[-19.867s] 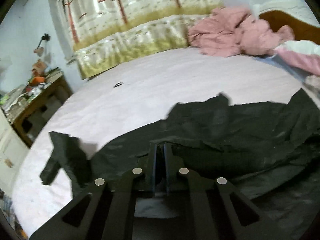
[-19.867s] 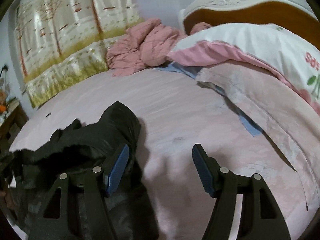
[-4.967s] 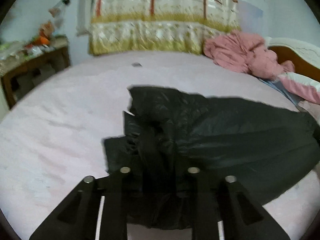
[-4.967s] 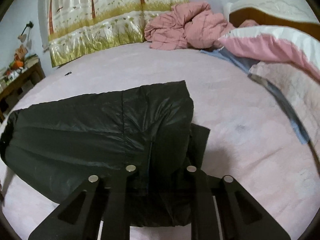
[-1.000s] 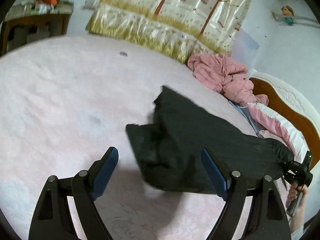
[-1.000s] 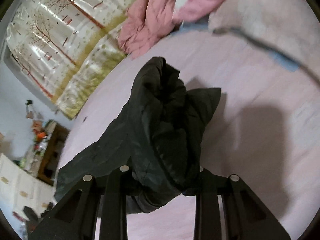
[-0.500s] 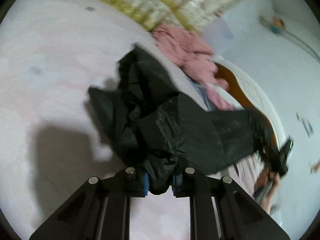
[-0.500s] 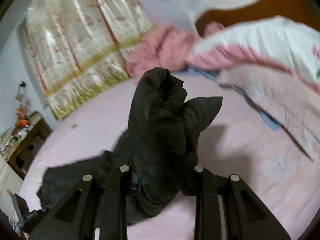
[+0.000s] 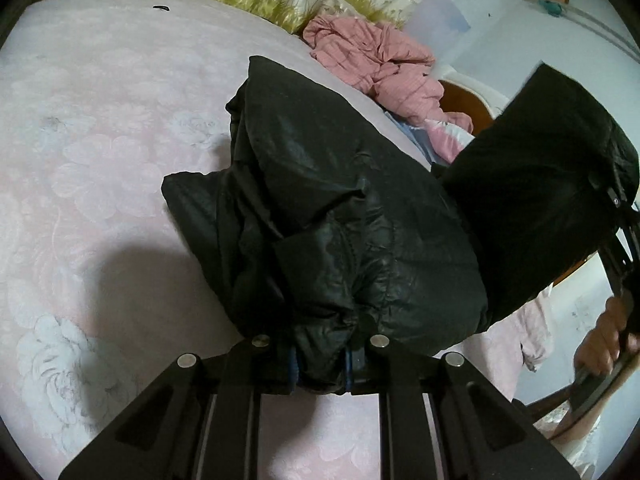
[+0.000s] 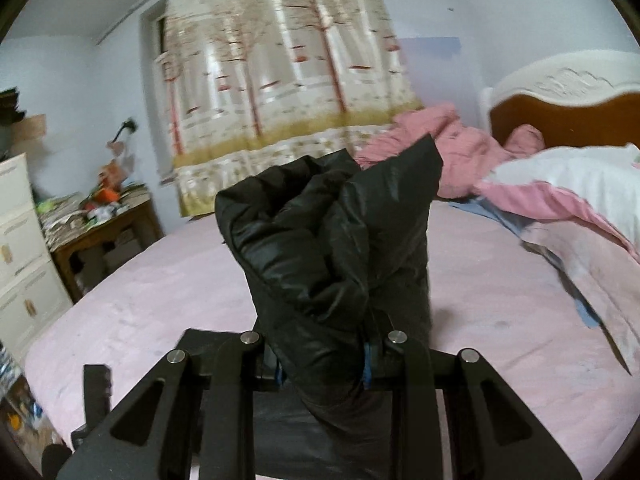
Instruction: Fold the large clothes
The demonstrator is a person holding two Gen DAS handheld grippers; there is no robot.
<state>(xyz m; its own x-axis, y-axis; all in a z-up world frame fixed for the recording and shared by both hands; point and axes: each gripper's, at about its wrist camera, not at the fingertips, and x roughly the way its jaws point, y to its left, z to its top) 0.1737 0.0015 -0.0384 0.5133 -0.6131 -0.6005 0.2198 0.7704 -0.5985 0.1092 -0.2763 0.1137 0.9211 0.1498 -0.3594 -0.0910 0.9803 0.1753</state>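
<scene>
A black puffer jacket [image 9: 340, 220] is held up above the pink bed sheet [image 9: 88, 128], bunched and partly folded. My left gripper [image 9: 320, 364] is shut on one thick end of it. My right gripper [image 10: 322, 364] is shut on the other end of the jacket [image 10: 328, 252], which stands up in front of its camera. In the left wrist view the right gripper's end of the jacket hangs at the right, with the hand holding that gripper below it.
A pink garment [image 9: 376, 60] lies crumpled at the far side of the bed by the curtain [image 10: 280, 72]. A pink and white duvet [image 10: 568, 188] and the wooden headboard [image 10: 568, 116] are at the right. A cluttered wooden side table [image 10: 100, 224] and white drawers [image 10: 20, 256] stand at the left.
Both grippers have lifted the jacket higher off the bed. The right gripper has tilted up, so the room shows behind its end of the jacket. The left gripper, open a second ago, is shut on the jacket.
</scene>
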